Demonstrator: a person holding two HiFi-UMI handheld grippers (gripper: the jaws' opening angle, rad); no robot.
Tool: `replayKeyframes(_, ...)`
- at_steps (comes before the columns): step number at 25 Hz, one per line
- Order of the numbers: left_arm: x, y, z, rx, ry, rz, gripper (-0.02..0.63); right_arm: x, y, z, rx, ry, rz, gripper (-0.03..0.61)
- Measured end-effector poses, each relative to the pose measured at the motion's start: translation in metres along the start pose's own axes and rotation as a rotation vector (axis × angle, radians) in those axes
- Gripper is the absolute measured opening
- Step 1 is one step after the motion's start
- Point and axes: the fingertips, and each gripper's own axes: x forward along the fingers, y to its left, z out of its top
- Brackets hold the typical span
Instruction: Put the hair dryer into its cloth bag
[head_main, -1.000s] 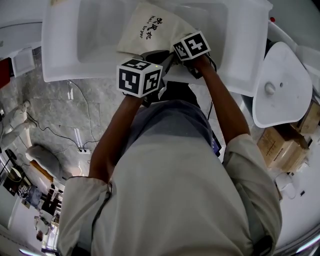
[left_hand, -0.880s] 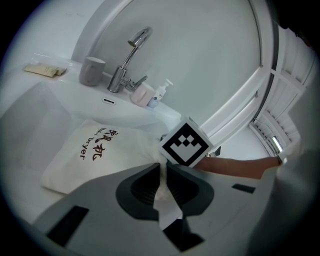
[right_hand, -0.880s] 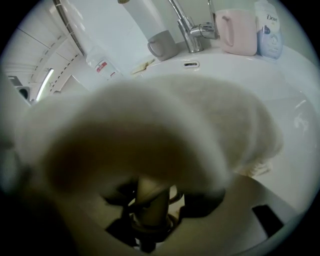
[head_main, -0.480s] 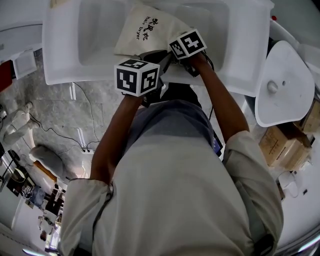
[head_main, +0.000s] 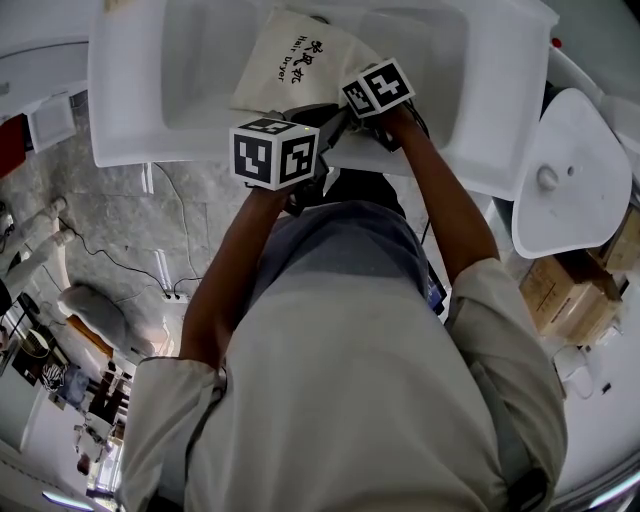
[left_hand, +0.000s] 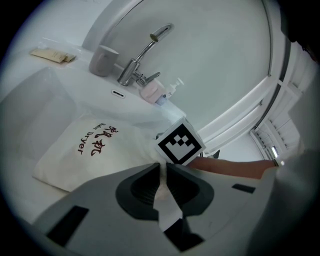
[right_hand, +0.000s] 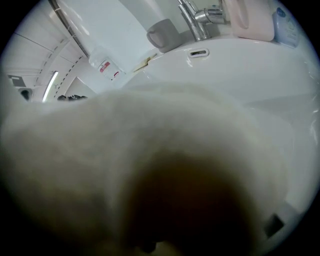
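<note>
– While the left gripper pinches the near edge of the cloth bag in the sink, where's the hair dryer?
– Unseen. Cloth smothers the right gripper's view, so I can't tell its jaws. Next, I'd spread the mouth.

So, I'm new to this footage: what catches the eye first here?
A cream cloth bag printed Hair Dryer lies in the white sink basin. The left gripper is clamped on its near edge; cloth blankets the view from the right gripper, hiding its fingers.
</note>
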Motion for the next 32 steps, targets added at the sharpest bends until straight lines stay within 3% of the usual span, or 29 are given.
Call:
replayKeyframes(6, 0.001, 0.005, -0.001, -0.029, 0.006, 0.000, 0.044, 0.008, -0.001, 0.002, -0.020, 0.001, 0.005, 0.253)
replayKeyframes(11, 0.000, 0.010, 0.001, -0.059, -0.015, 0.012, 0.044, 0.015, -0.002, 0.007, 0.029, -0.028, 0.021, 0.253)
replayKeyframes(22, -0.001, 0.014, 0.002, -0.114, -0.032, -0.029, 0.044, 0.012, -0.002, 0.010, 0.045, -0.038, 0.044, 0.256)
replayKeyframes(32, -0.002, 0.012, 0.000, -0.142, -0.056, -0.055, 0.058, -0.010, -0.015, 0.004, 0.068, -0.054, -0.001, 0.264)
